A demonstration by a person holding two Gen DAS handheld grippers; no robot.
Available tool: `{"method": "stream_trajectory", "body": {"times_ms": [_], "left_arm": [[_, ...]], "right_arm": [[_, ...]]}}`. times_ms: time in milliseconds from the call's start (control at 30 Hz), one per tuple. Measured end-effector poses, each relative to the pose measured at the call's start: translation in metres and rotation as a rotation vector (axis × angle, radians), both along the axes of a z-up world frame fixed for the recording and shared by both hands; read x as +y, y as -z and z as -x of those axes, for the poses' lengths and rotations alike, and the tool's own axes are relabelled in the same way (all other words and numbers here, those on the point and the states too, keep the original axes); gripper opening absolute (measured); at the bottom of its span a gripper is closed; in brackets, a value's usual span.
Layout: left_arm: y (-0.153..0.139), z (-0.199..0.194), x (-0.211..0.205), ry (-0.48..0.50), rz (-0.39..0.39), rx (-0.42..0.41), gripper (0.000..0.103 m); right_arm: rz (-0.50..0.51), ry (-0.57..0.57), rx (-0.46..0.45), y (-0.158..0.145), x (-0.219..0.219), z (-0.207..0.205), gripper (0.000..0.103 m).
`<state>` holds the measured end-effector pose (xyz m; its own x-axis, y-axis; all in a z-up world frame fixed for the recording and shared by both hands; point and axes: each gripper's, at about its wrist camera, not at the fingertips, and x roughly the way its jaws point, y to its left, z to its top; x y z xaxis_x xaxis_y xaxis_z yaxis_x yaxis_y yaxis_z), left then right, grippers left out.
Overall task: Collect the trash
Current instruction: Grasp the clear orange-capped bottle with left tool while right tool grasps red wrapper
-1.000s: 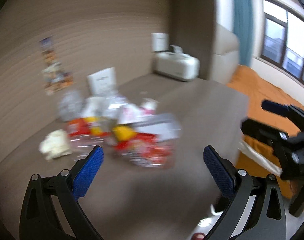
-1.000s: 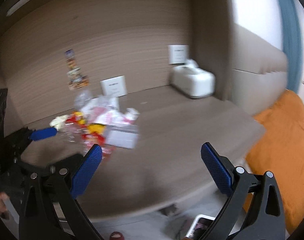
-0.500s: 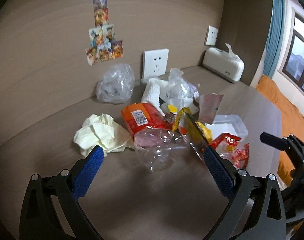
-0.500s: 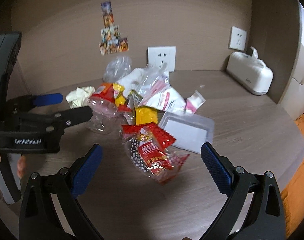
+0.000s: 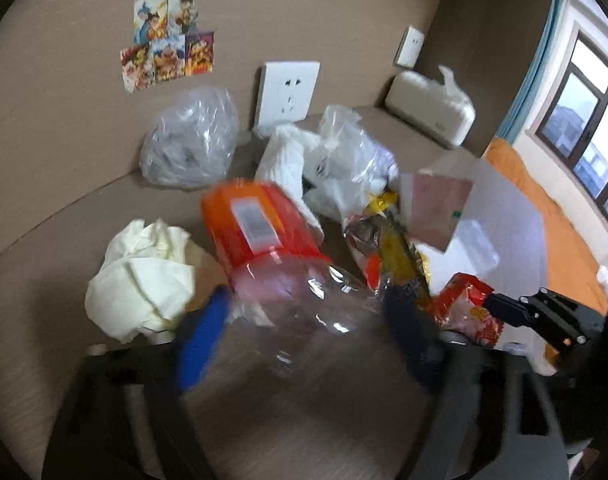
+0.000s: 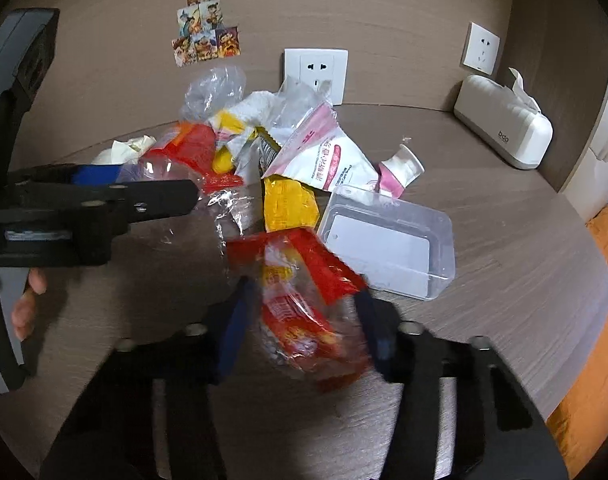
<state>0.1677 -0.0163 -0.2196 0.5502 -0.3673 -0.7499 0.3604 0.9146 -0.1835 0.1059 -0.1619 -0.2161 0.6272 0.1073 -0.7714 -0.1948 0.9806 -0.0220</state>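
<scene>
On the wood-grain desk (image 6: 504, 240) lies a heap of trash. The left claw (image 5: 304, 336) stands parted around the crushed clear plastic bottle with an orange label (image 5: 271, 248), its blue pads on either side. The right claw (image 6: 299, 320) brackets the red crinkled snack wrapper (image 6: 299, 300), narrowly spread, beside a clear plastic box (image 6: 388, 240).

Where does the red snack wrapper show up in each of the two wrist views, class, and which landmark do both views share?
Left wrist view: the red snack wrapper lies at lower right, beyond the gripper's right finger.
Right wrist view: it sits at lower centre, between the right gripper's fingers.
Shared landmark: the white wall socket behind the pile.
</scene>
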Motion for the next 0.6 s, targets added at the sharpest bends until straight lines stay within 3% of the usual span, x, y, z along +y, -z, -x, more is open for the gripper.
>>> {"method": "stream_trajectory", "body": {"times_ms": [33,200,600], "left_arm": [[0.001,0.001,-0.001,0.008,-0.001,-0.003,0.065],[-0.002,0.009,0.000,0.003,0.006,-0.028,0.065],[-0.054,0.046,0.015,0.001,-0.082,-0.112,0.064]], "right_arm": [[-0.001,0.001,0.007,0.001,0.000,-0.001,0.032],[-0.010,0.023,-0.002,-0.002,-0.004,0.001,0.025],[-0.089,0.021,-0.095,-0.054,-0.018,0.022,0.023]]}}
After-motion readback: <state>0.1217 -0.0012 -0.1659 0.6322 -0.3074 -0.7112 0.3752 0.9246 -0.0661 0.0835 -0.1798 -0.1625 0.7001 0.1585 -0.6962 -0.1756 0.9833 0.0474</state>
